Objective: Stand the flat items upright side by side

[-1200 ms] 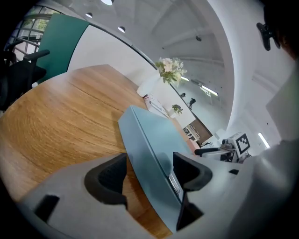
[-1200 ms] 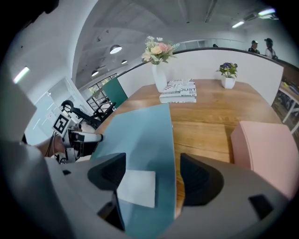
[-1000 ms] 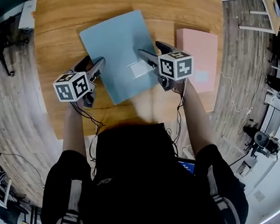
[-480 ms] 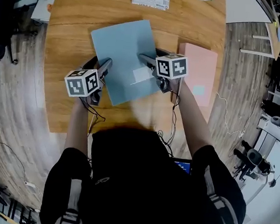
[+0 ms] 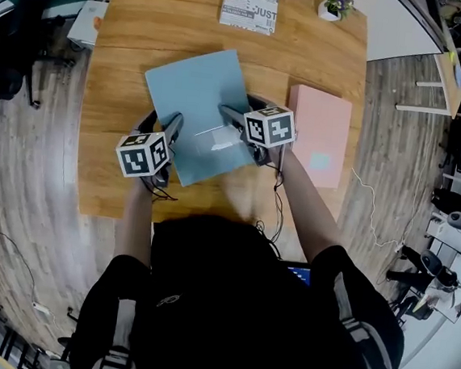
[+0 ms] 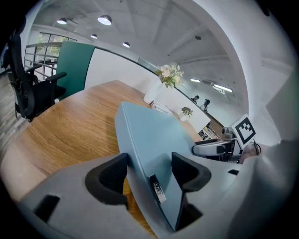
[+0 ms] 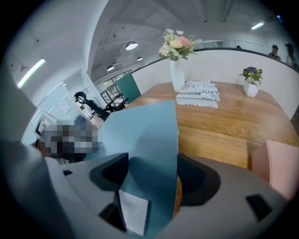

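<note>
A flat light-blue book (image 5: 194,95) lies aslant on the wooden table (image 5: 130,48), with a white label (image 5: 218,142) near its near edge. My left gripper (image 5: 163,123) is shut on its left edge. In the left gripper view that edge (image 6: 140,154) sits tilted up between the pads (image 6: 187,170), and the jaws have just been opening a little. My right gripper (image 5: 236,111) is shut on the book's near right edge (image 7: 154,140); its jaws have just been closing. A flat pink book (image 5: 320,136) lies to the right.
A stack of printed books (image 5: 249,3) and a small potted plant (image 5: 333,4) stand at the table's far edge. A white vase of flowers (image 7: 175,60) stands there too. Chairs and a green partition (image 6: 74,65) are off to the left.
The left gripper has risen a little with the blue book's left edge. The right gripper has stayed on the near right edge. The head view now shows more of the far table.
</note>
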A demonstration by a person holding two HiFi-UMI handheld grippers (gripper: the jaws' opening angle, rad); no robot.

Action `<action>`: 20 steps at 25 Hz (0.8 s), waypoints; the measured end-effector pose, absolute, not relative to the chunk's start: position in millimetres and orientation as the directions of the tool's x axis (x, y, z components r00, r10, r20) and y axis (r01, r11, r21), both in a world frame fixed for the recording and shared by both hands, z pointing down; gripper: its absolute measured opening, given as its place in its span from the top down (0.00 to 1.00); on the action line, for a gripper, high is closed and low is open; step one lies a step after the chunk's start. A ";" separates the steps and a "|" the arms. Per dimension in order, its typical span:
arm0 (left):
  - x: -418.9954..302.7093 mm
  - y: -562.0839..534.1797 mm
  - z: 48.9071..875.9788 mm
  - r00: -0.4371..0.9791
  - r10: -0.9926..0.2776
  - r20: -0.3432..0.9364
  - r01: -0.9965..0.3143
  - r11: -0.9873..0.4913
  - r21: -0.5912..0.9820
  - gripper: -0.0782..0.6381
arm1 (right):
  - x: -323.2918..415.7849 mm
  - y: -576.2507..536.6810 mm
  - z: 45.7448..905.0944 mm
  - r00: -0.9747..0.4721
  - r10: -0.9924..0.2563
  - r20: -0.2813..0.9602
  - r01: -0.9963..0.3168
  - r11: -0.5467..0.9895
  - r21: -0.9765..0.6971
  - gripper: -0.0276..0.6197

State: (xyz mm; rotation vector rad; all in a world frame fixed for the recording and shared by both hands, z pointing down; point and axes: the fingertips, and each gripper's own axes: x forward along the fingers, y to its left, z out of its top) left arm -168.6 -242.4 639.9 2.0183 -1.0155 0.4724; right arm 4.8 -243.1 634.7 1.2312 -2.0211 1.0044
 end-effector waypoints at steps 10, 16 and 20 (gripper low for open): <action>-168.8 -248.7 584.9 0.560 -0.628 0.540 -0.828 -0.450 0.336 0.47 | 4.2 -243.5 583.9 -0.396 -0.673 0.625 -0.916 0.336 -0.219 0.44; -163.6 -251.6 559.7 0.553 -0.676 0.487 -0.829 -0.502 0.245 0.46 | 8.6 -240.6 558.6 -0.364 -0.767 0.529 -0.930 0.329 -0.163 0.44; -157.7 -249.0 548.2 0.560 -0.688 0.462 -0.820 -0.538 0.195 0.46 | 13.9 -232.9 551.0 -0.340 -0.803 0.489 -0.940 0.305 -0.153 0.44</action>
